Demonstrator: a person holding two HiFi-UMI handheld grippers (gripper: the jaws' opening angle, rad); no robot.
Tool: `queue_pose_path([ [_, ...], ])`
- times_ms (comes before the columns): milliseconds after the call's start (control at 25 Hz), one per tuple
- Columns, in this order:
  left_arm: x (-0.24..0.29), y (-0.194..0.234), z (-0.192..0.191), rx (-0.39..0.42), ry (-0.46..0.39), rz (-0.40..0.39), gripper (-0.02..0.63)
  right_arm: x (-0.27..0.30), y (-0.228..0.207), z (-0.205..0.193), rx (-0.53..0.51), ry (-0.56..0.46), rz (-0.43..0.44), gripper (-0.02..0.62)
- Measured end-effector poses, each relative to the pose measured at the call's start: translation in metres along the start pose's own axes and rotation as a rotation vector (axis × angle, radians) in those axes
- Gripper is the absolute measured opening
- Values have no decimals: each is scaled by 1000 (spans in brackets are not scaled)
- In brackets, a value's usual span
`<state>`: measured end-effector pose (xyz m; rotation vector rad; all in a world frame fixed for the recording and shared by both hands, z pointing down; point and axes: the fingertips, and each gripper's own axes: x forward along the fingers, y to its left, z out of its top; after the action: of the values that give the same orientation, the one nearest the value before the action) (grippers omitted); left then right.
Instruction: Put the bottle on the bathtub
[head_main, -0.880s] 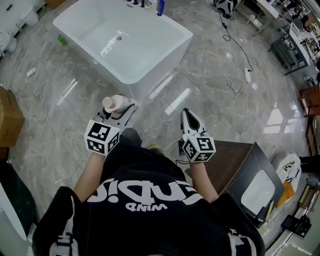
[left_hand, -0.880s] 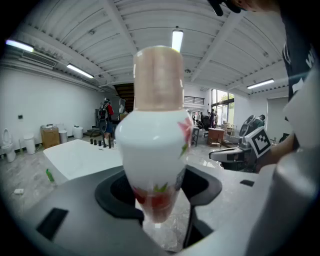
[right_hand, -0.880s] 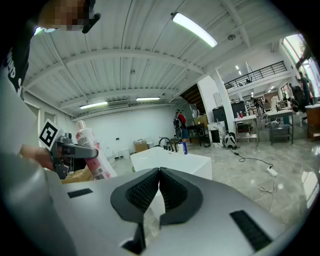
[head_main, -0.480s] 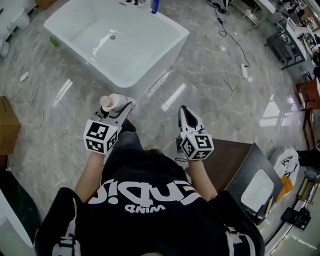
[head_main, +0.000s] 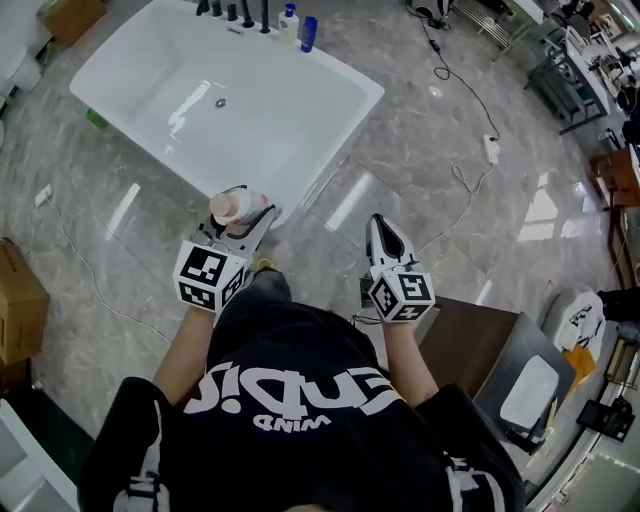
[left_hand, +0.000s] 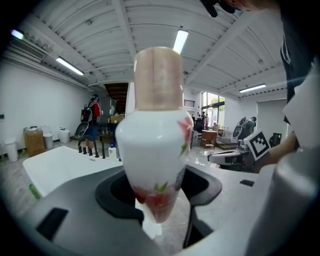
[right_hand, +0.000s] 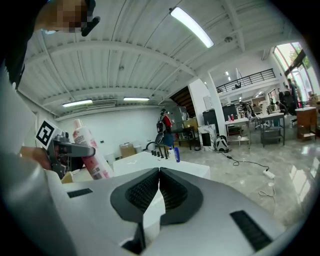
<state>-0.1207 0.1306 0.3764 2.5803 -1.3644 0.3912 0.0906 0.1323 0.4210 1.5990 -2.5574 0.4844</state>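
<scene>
Head view looks steeply down on a glossy grey stone floor (head_main: 430, 140) with pale veins, and on a white rectangular bathtub (head_main: 365, 92) with smooth, rounded rims. The left tool (head_main: 248, 222) is clamped on the bottle (head_main: 231, 207), which is held above the floor just short of the tub's near corner and is not resting on it. In the left gripper view the bottle is smooth white plastic that narrows toward the bottom. It is printed with red fruit and green leaves and topped by a pale pinkish cylindrical cap (left_hand: 159, 77). The dark curved pads (left_hand: 117, 192) press on its lower body from both sides. The right tool (head_main: 380, 235) has its ribbed dark pads closed against each other, with nothing between them. A slim blue bottle (head_main: 308, 33) stands on the tub's far rim.
</scene>
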Motion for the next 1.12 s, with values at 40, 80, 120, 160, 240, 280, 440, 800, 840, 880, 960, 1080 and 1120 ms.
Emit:
queue_pose_path([
  [40,7,11,6,6,-2,-12,244,11,0,5,2,-7,-14,25],
  [80,14,21,11,10,-4,-22,244,22,0,10,4,-12,-26,25],
  [120,20,31,17,15,-5,-33,243,32,0,15,5,-16,-38,25],
  [160,28,41,22,21,-5,-44,244,43,-1,19,5,-20,-50,25],
  [240,45,57,30,33,-3,-65,243,60,-3,27,0,-25,-73,25],
  [280,55,63,32,36,-2,-74,244,67,-6,29,-2,-24,-80,25],
  [440,92,78,37,28,0,-94,244,92,-25,29,4,-7,-110,25],
  [800,186,110,46,2,15,-85,243,174,-78,40,9,7,-88,25],
  [840,198,115,47,0,18,-79,244,185,-85,43,7,8,-82,25],
  [880,209,119,49,-2,23,-72,243,196,-91,45,3,10,-77,25],
  [960,231,130,50,-6,33,-59,244,217,-102,48,-11,17,-65,25],
  [1080,267,147,53,-5,41,-40,243,252,-118,53,-15,25,-41,25],
  [1120,280,152,54,-6,44,-35,244,264,-124,55,-12,27,-36,25],
])
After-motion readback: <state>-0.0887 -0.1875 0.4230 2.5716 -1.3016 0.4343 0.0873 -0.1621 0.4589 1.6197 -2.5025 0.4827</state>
